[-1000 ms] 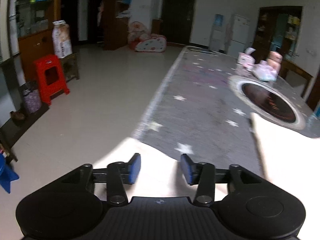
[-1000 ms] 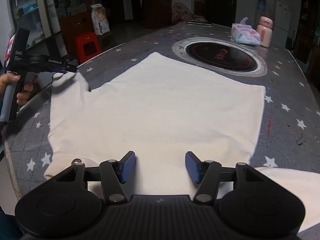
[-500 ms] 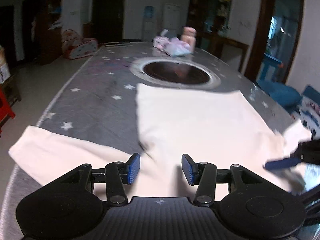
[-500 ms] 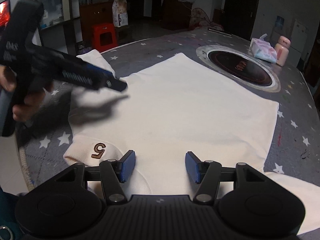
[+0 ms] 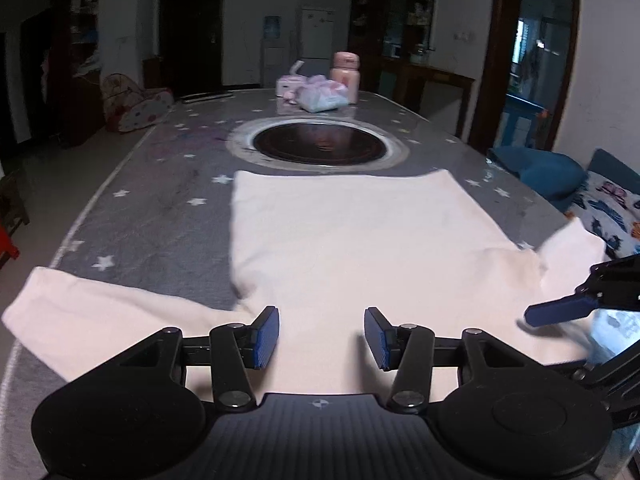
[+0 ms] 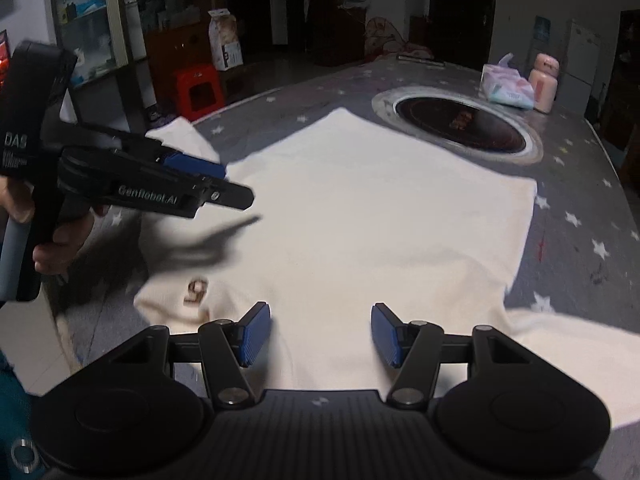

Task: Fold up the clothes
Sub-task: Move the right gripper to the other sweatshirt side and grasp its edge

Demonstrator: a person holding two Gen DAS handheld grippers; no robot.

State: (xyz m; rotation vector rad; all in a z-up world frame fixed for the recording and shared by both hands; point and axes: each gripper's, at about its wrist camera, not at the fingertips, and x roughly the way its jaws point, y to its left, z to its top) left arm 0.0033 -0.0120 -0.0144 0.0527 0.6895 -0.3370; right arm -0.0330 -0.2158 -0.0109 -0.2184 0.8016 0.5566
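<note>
A cream T-shirt (image 5: 352, 240) lies flat on the grey star-patterned table (image 5: 160, 208), back up, sleeves spread to both sides. It also shows in the right wrist view (image 6: 360, 208), with a brown "5" label (image 6: 196, 290) near the collar. My left gripper (image 5: 320, 338) is open and empty, hovering over the shirt near its left shoulder; it shows from the side in the right wrist view (image 6: 224, 184). My right gripper (image 6: 318, 332) is open and empty above the collar edge; one of its fingers (image 5: 560, 310) shows at the right of the left wrist view.
A round dark hotplate (image 5: 318, 146) is set into the table beyond the shirt. A pink bottle (image 5: 345, 76) and a tissue pack (image 5: 322, 96) stand at the far end. A red stool (image 6: 198, 90) is on the floor at the left. Blue cushions (image 5: 560, 176) lie right of the table.
My left gripper has swung from the left sleeve and table edge to over the shirt body. My right gripper has shifted slightly toward the collar. Both stayed open.
</note>
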